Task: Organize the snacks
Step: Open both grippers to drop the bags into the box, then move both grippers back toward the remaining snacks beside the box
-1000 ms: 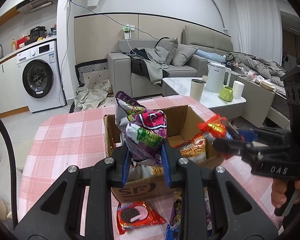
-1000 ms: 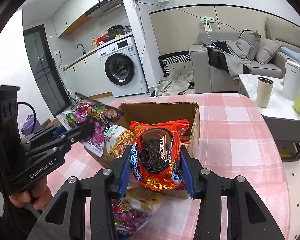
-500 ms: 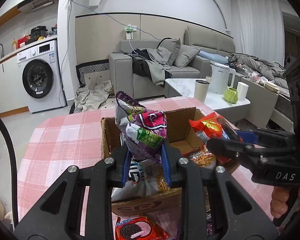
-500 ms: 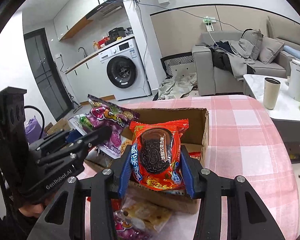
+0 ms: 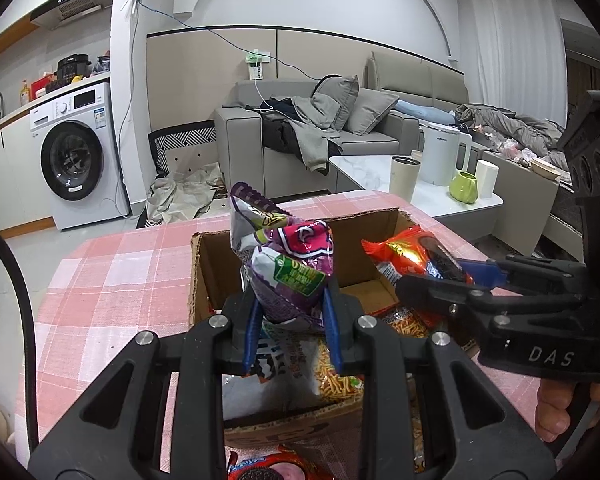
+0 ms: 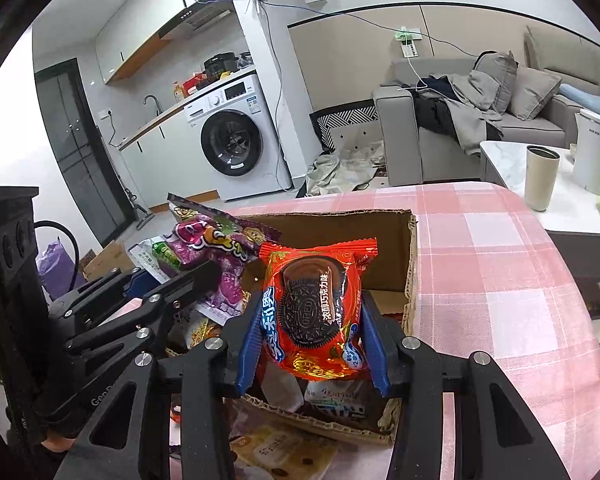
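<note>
On the worktop (image 5: 112, 280), a cardboard box (image 5: 204, 276), open at the top, with snack packets (image 5: 332, 372) lying inside. Above the box, side by side: left tool (image 5: 292, 328) clamped on a crumpled bag (image 5: 288, 268), right tool (image 6: 312, 340) clamped on a cookie packet (image 6: 316, 308) to its right. Before the box, on the worktop, another cookie packet (image 5: 272, 470). Behind the worktop, a sofa (image 5: 340, 136); left of that, a washing machine (image 5: 72, 152). To the right, a low table (image 5: 380, 164) carrying a kettle (image 5: 444, 152) and cups (image 5: 404, 174).
</note>
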Motion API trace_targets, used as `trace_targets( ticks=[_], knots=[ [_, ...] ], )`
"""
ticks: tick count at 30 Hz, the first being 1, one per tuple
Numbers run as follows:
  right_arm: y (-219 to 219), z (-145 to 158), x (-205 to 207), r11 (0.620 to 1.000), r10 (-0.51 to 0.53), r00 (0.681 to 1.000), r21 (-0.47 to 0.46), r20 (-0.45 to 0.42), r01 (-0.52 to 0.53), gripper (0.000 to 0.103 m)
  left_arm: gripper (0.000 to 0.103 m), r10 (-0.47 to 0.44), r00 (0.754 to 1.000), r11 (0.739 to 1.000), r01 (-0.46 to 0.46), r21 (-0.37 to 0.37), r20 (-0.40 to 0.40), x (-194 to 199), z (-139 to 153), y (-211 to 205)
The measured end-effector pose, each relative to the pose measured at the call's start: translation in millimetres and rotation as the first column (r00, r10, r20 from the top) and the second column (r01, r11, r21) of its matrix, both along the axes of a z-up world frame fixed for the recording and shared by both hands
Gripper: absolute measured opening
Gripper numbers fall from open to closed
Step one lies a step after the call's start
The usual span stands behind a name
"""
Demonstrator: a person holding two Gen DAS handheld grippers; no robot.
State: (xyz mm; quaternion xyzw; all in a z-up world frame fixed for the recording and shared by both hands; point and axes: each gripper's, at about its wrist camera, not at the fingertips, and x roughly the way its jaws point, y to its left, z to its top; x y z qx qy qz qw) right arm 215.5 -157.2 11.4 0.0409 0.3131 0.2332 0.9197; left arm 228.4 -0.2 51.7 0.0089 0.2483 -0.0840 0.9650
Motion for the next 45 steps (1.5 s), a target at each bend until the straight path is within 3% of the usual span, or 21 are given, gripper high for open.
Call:
trace_targets(
  ticks=[11, 17, 18, 22, 24, 25, 27, 30, 36, 45],
  knots=[
    [6.5, -1.8, 4.3, 0.999, -0.016, 1.000, -0.028, 0.016, 0.016, 0.046, 0.024, -0.027, 1.000, 1.000, 0.027, -0.005, -0.016, 20.1, -11.4, -1.4],
    [2.6, 7.8, -2.2, 1.000, 0.002, 0.999, -0.018, 0.044, -0.001, 0.052, 0.028, -0.019, 1.000, 1.000, 0.018, -0.018, -0.025, 12.1, -3.9, 7.2],
    [1.7, 10.4, -5.2, 1.000, 0.002, 0.998, -0.022, 0.055, -0.001, 0.055, 0.034, -0.014, 1.000, 1.000, 0.013, -0.019, -0.025, 10.3, -2.0, 8.3],
    [-2.3, 18.3, -17.1, 0.999, 0.013, 0.997, -0.039, 0.079, -0.010, 0.067, 0.075, 0.014, 1.000, 0.999, -0.014, -0.042, -0.017, -5.2, 6.2, 17.4],
    [-6.2, 20.6, -21.9, 0.999, 0.009, 0.997, -0.046, 0.078, -0.005, 0.078, 0.082, 0.013, 1.000, 0.999, -0.013, -0.050, -0.008, -15.5, 10.4, 21.0],
    [-8.8, 21.3, -24.5, 0.999, 0.008, 0.997, -0.043, 0.073, -0.005, 0.089, 0.084, 0.015, 1.000, 0.999, -0.015, -0.041, -0.003, -19.9, 11.6, 22.4],
    [-11.8, 22.0, -28.9, 0.999, 0.005, 0.998, -0.044, 0.064, -0.002, 0.098, 0.089, 0.030, 1.000, 0.999, -0.030, -0.014, 0.002, -29.4, 14.7, 22.2],
    [-15.1, 21.6, -36.5, 0.998, -0.011, 0.998, -0.063, 0.061, 0.015, 0.103, 0.103, 0.064, 0.998, 0.998, -0.065, 0.015, 0.021, -47.9, 16.7, 23.7],
    [-18.9, 14.5, -52.8, 0.996, -0.014, 0.999, -0.086, 0.045, 0.018, 0.103, 0.103, 0.086, 0.996, 0.996, -0.087, 0.033, 0.018, -79.7, 10.7, 27.1],
    [-27.3, -1.4, -74.8, 0.997, 0.008, 1.000, -0.075, 0.006, -0.008, 0.103, 0.103, 0.116, 0.993, 0.993, -0.117, -0.018, -0.031, -106.6, -2.0, 45.3]
  ],
)
